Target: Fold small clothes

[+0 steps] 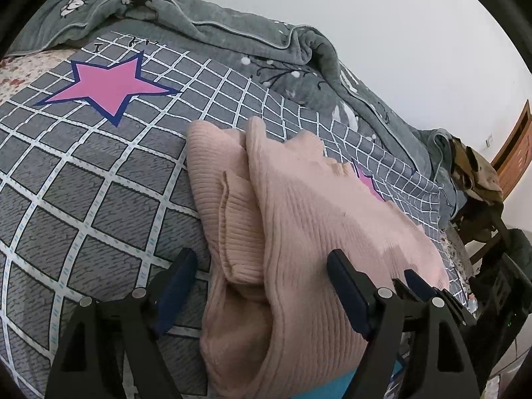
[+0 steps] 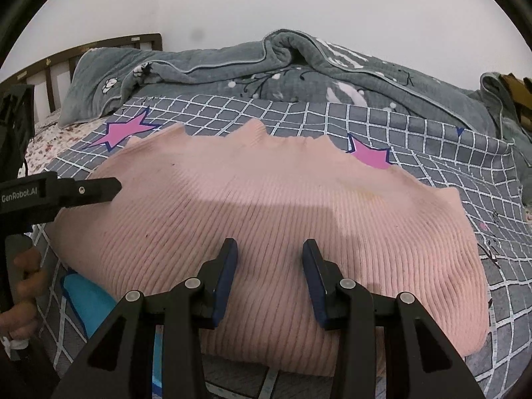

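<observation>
A pink ribbed sweater [image 1: 316,226] [image 2: 266,199] lies spread on the checked bed sheet [image 1: 83,179] [image 2: 449,139]. Its sleeve [image 1: 229,206] is folded in along the left side. My left gripper [image 1: 261,254] is open, with its jaws wide astride the sweater's left edge and the sleeve, and no pad presses the cloth. From the right wrist view the left gripper [image 2: 114,186] reaches over the sweater's left part, held by a hand [image 2: 23,266]. My right gripper [image 2: 270,244] hovers over the sweater's near middle, jaws apart with nothing pinched between them.
A crumpled grey quilt [image 1: 232,33] [image 2: 299,66] lies along the far side of the bed. A blue item [image 2: 89,299] shows beside the sweater's near left edge. A wooden headboard [image 2: 99,46] stands at the back left, and a chair with clothes [image 1: 478,179] at the right.
</observation>
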`<state>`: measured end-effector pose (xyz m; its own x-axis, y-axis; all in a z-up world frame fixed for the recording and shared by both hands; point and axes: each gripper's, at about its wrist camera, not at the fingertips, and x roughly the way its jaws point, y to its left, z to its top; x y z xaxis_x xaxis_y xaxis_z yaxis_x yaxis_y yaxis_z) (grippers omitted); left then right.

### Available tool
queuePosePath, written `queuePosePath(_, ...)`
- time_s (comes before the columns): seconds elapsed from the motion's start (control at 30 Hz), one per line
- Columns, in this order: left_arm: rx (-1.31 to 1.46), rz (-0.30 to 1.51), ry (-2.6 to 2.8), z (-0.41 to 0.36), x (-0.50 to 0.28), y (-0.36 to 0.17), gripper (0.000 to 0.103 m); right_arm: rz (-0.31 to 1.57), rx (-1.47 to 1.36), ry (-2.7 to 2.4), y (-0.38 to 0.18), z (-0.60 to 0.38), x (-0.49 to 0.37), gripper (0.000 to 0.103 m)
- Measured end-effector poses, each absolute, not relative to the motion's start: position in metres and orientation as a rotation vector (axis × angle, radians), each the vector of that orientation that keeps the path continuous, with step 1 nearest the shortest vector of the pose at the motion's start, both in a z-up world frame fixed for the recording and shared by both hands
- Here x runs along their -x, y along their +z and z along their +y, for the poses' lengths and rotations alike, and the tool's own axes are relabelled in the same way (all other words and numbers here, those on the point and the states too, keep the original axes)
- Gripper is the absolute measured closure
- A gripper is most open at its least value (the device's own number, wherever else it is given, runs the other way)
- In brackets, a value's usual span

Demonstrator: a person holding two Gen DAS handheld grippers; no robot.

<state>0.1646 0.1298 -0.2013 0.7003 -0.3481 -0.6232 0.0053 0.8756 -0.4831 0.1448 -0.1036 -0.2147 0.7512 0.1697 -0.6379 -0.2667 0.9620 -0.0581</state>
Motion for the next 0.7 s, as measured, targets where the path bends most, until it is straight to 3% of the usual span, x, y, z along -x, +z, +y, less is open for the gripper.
queuePosePath(0.13, 0.472, 0.759, -0.203, 0.127, -0.167, -0.201, 0.025, 0.686, 0.150, 0.234, -0.214, -0.103, -0.145, 0.063)
queuePosePath(0.33, 0.497, 0.775, -0.211, 0.126, -0.172, -0.205, 0.053, 0.689, 0.177, 0.246, -0.214, -0.103, -0.137, 0.062)
queuePosePath(0.5, 0.541, 0.786, -0.205, 0.129, -0.172, -0.207, 0.062, 0.688, 0.174, 0.282, -0.215, -0.107, -0.128, 0.062)
queuePosePath(0.57, 0.540, 0.794, -0.202, 0.129, -0.173, -0.207, 0.071, 0.686, 0.170, 0.296, -0.216, -0.109, -0.124, 0.062)
queuePosePath(0.7, 0.561, 0.815, -0.192, 0.130, -0.174, -0.203, 0.075, 0.693, 0.159, 0.345, -0.216, -0.114, -0.118, 0.060)
